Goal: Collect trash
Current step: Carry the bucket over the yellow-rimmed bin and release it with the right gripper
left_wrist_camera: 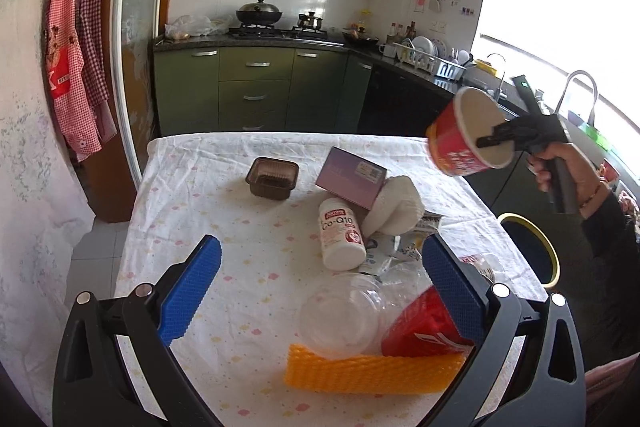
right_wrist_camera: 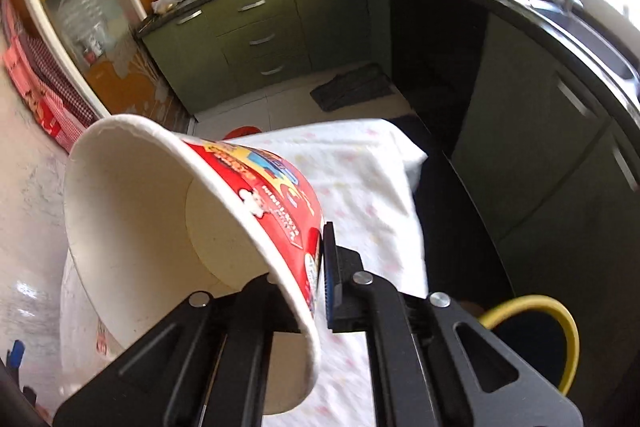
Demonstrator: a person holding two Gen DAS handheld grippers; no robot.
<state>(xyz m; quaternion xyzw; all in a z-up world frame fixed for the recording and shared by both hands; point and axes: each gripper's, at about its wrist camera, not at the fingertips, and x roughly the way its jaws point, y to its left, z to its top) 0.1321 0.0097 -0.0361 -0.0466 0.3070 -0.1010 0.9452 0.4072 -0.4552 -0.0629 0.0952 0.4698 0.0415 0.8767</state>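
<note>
Between right gripper (right_wrist_camera: 320, 287) fingers: wall of red paper cup (right_wrist_camera: 256, 211) is clamped, one finger inside rim, blue pad (right_wrist_camera: 330, 279) against outer face. Cup is held tilted above table edge, mouth turned sideways. Yellow-rimmed bin (right_wrist_camera: 568, 339) is seen beyond right finger, below. Left gripper (left_wrist_camera: 320, 283) fingers are spread wide, nothing gripped. Between them on tablecloth (left_wrist_camera: 208, 195): white bottle (left_wrist_camera: 340, 235), clear plastic cup (left_wrist_camera: 344, 315), red wrapper (left_wrist_camera: 420, 327), orange foam net (left_wrist_camera: 360, 371).
</note>
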